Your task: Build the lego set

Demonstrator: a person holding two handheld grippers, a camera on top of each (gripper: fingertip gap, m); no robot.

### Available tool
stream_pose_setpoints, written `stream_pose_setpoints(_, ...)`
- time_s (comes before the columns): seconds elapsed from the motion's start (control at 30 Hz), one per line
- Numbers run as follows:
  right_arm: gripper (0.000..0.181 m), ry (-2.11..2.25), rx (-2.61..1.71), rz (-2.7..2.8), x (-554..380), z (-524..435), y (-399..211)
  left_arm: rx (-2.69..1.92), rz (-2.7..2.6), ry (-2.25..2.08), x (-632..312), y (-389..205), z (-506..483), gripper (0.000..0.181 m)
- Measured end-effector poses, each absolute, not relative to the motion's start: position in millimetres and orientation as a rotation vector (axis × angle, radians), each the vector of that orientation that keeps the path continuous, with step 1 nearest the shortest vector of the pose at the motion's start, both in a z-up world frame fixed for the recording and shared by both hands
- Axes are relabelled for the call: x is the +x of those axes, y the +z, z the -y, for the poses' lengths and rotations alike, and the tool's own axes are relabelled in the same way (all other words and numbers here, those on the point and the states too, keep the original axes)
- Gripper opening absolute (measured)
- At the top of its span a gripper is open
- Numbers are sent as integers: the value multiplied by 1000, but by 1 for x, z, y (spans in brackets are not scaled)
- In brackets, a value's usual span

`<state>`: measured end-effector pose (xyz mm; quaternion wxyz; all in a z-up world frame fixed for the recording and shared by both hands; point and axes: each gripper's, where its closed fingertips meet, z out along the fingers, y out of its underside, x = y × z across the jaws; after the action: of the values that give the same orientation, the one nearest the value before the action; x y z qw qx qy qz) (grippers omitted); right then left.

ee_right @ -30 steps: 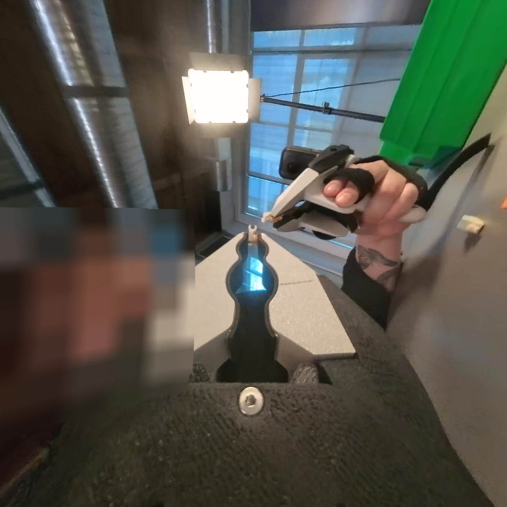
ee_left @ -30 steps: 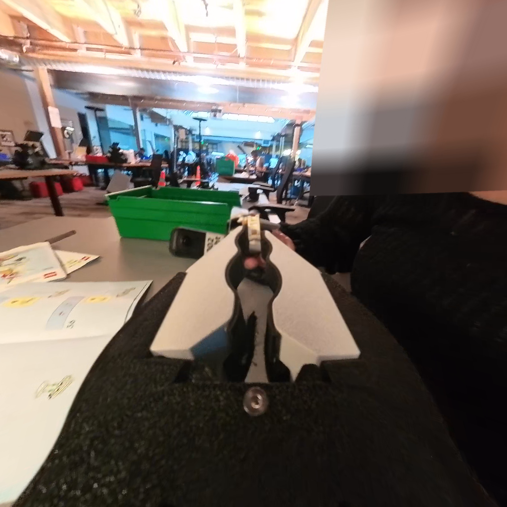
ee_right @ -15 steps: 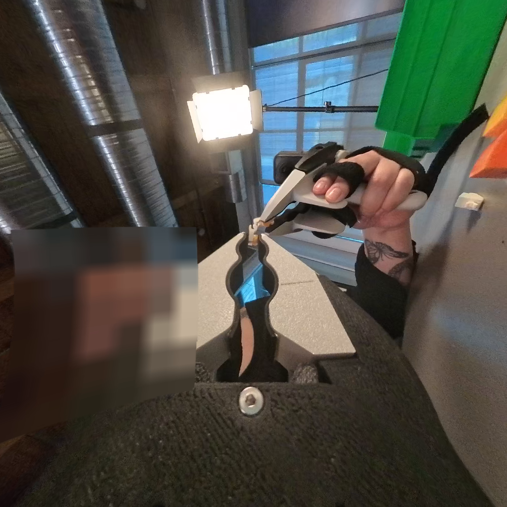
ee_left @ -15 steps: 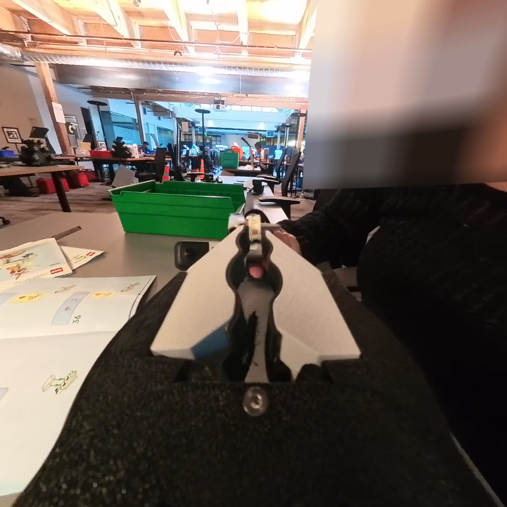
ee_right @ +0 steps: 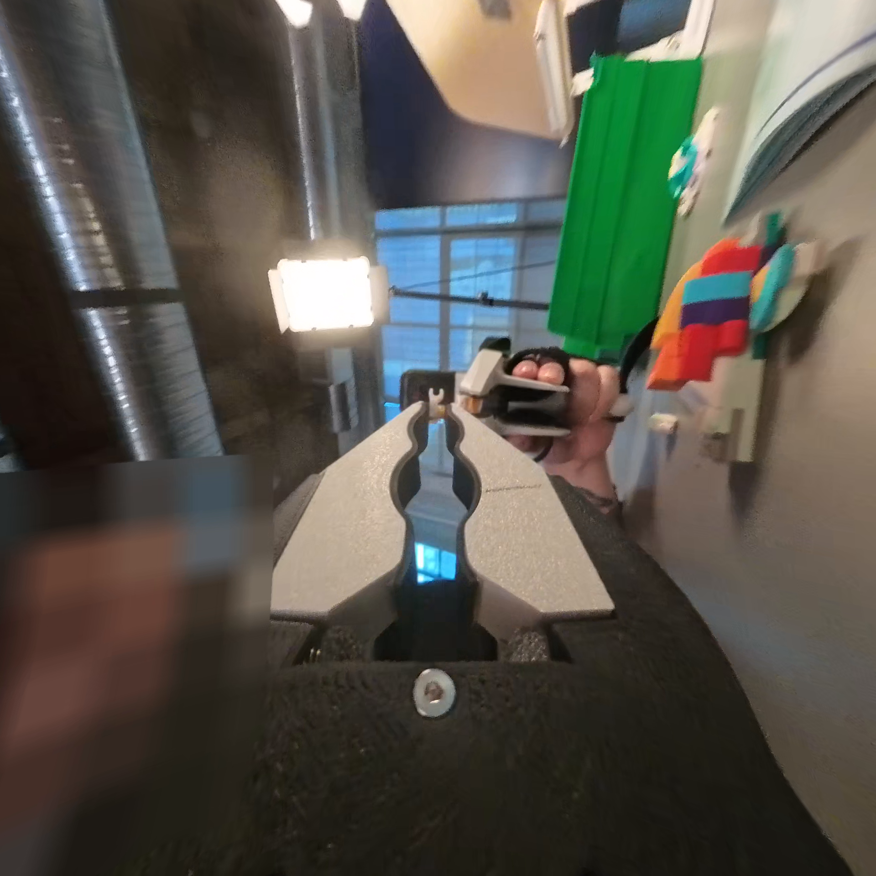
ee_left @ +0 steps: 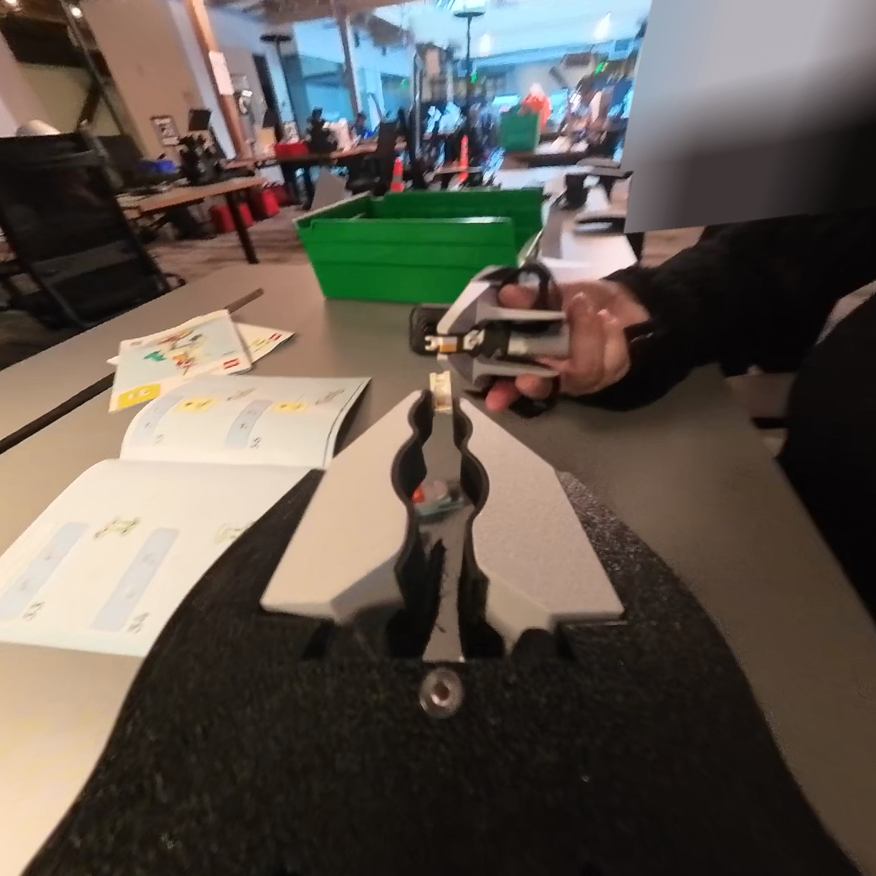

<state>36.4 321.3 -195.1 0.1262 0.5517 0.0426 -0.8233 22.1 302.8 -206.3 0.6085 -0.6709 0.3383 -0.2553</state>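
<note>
My left gripper [ee_left: 441,404] is shut on a small pale lego piece [ee_left: 440,394] and holds it above the grey table [ee_left: 640,474]. My right gripper [ee_left: 443,344], held by a hand just beyond and to the right, is shut on a small white clip piece with an orange part [ee_left: 433,342]. In the right wrist view that gripper [ee_right: 438,415] pinches the white clip piece [ee_right: 436,398], with the left gripper [ee_right: 467,402] close to its right. The two tips are apart. A colourful lego build [ee_right: 701,322] sits on the table.
An open instruction booklet [ee_left: 189,450] and small leaflets [ee_left: 180,351] lie left of my left gripper. A green bin [ee_left: 417,256] stands at the table's back. A few small loose pieces [ee_left: 433,495] lie under my left fingers. A bright light panel [ee_right: 327,294] hangs ahead in the right wrist view. Less than 4 cm separates the two grippers' tips.
The two gripper tips were together half a second ago and have now pulled apart, each with its own piece. The left view has tilted down toward the table.
</note>
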Motion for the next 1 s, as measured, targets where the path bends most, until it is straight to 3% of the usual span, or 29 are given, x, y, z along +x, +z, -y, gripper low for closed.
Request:
stream_pose_setpoints(0.43, 4, -2400, 1816, -7, 37, -346, -214, -1631, -755, -368, 18, -224, -322, 5)
stream_pose_setpoints(1.0, 4, -2375, 1714, 8, 37, -343, -211, -1610, -788, -350, 22, -222, -319, 5)
